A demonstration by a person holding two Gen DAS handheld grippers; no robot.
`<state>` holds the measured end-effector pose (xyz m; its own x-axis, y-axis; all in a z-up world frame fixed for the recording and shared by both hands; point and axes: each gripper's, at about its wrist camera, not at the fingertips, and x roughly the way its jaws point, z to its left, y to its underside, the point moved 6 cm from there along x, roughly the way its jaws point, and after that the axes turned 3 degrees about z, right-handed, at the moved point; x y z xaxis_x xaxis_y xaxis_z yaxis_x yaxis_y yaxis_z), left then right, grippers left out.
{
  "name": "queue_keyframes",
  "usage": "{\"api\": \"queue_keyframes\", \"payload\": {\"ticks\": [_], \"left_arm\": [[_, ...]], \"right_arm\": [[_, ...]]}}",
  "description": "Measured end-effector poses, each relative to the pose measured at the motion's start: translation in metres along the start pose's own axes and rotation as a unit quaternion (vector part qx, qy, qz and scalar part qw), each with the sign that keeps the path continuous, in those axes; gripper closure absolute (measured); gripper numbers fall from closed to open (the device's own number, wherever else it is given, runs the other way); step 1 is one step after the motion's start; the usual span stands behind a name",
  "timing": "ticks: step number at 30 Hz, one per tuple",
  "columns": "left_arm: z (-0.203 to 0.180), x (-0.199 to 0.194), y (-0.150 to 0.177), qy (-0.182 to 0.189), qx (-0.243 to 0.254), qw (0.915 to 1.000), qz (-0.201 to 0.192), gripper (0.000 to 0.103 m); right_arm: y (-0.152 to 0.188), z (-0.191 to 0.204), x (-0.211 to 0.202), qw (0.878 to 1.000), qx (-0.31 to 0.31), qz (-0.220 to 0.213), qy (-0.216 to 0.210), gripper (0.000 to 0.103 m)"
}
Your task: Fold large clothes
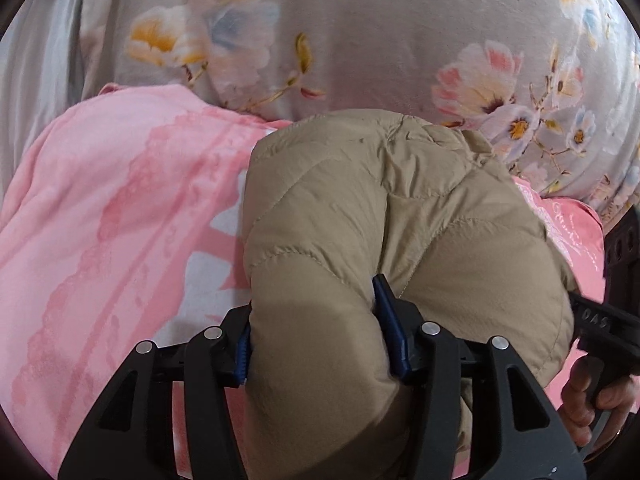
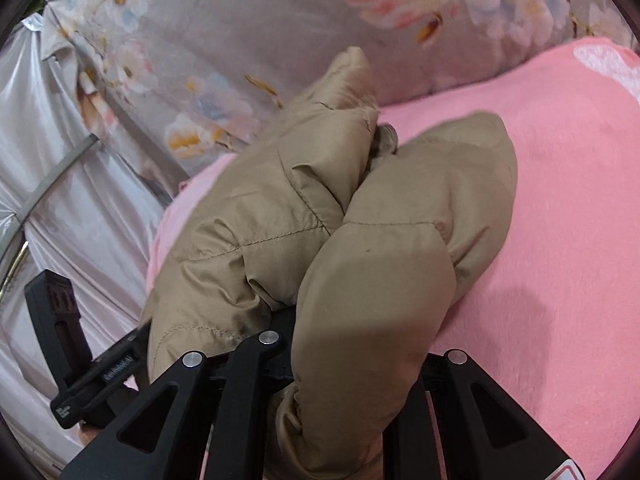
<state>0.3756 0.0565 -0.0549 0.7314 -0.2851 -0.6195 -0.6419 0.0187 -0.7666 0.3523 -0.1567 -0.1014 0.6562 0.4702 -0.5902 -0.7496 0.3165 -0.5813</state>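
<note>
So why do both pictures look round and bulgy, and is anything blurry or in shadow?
Left wrist view: fisheye curving with dark corners; the tan puffer jacket is sharp, the floral bedding behind it soft. Right wrist view: same curving; a shadow lies on the pink blanket beside the jacket, and the silvery curtain shows sheen.

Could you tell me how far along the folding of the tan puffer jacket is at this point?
Done: the puffer jacket is bunched up on the pink blanket, not spread flat. In hand: the left tongs pinch a padded fold, and the right tongs are buried in another, fingers hidden. Left: no neat flat fold shows yet; a loose part sticks up toward the floral quilt.
</note>
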Motion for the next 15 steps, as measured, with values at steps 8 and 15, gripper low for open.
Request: {"api": "queue_keyframes", "payload": {"ticks": [8,15], "left_arm": [[-0.017,-0.034,-0.021,0.011,0.015,0.9981,-0.059,0.060],[-0.003,-0.010,0.000,-0.035,0.040,0.9986,0.001,0.046]], "right_arm": [[-0.014,0.015,-0.021,0.999,-0.019,-0.047,0.003,0.089],[0.010,-0.007,0.012,0.999,-0.006,0.034,0.029,0.086]]}}
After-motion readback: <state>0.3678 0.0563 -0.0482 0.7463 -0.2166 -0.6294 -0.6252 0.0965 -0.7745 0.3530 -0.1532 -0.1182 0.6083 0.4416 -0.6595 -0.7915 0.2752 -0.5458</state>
